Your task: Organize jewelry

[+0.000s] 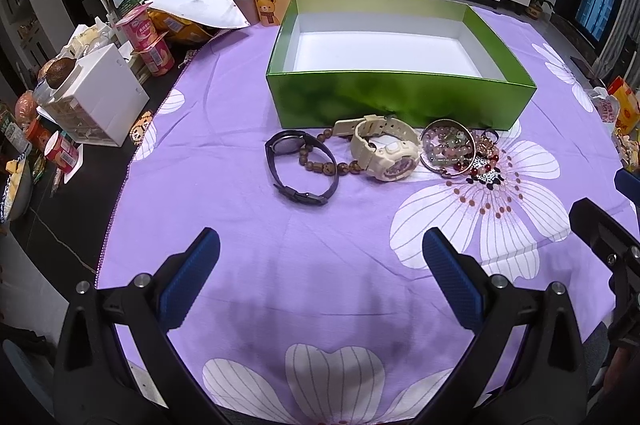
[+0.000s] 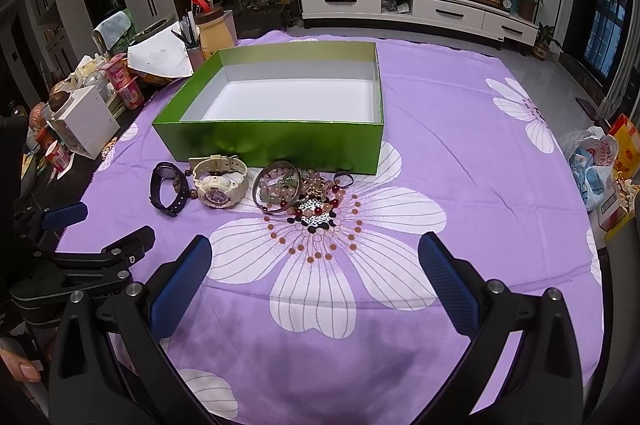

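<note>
Two grippers, left gripper and right gripper, hover wide open and empty over the purple cloth. Ahead of both, watches and bracelets lie in a row along the near wall of the empty green box: black watch nearer the left, bead pile nearer the right.
</note>
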`<act>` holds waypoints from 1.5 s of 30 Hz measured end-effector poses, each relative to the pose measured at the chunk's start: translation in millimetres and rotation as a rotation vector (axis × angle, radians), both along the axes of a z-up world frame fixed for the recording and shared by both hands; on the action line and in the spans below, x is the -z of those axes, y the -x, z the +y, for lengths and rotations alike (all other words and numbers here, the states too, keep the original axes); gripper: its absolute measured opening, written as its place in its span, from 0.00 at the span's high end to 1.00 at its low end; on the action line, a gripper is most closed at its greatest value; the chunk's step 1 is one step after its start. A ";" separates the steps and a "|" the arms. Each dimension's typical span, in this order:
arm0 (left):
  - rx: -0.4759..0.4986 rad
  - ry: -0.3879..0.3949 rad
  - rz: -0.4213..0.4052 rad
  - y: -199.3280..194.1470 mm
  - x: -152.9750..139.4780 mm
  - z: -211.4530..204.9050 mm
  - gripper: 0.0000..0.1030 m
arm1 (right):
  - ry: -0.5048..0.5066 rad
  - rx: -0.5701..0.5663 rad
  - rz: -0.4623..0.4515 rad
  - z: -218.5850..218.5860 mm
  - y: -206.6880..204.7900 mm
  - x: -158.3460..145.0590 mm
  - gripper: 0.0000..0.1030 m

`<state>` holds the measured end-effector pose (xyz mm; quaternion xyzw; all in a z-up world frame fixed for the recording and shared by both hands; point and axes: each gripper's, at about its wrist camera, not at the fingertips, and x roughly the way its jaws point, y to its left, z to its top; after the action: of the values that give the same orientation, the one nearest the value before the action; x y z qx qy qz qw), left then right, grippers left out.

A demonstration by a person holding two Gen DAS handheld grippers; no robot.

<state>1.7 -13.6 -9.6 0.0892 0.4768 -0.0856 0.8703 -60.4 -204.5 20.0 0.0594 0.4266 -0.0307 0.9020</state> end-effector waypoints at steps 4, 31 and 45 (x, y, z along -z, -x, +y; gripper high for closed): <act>0.001 0.000 0.000 -0.2 0.0 -0.2 0.02 | -0.001 0.001 0.001 0.1 0.0 0.1 0.01; -0.020 0.274 0.045 -7.9 17.8 37.2 0.02 | -0.200 -0.091 -0.026 -26.3 8.0 15.4 0.01; -0.168 0.386 0.058 -50.1 47.6 70.6 0.30 | -0.349 -0.269 -0.025 -9.6 -16.9 47.9 0.34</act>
<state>51.8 57.1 -57.2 -0.1217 0.4820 -0.1048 0.8613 -43.6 -214.1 -28.0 0.1577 0.4182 0.1648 0.8792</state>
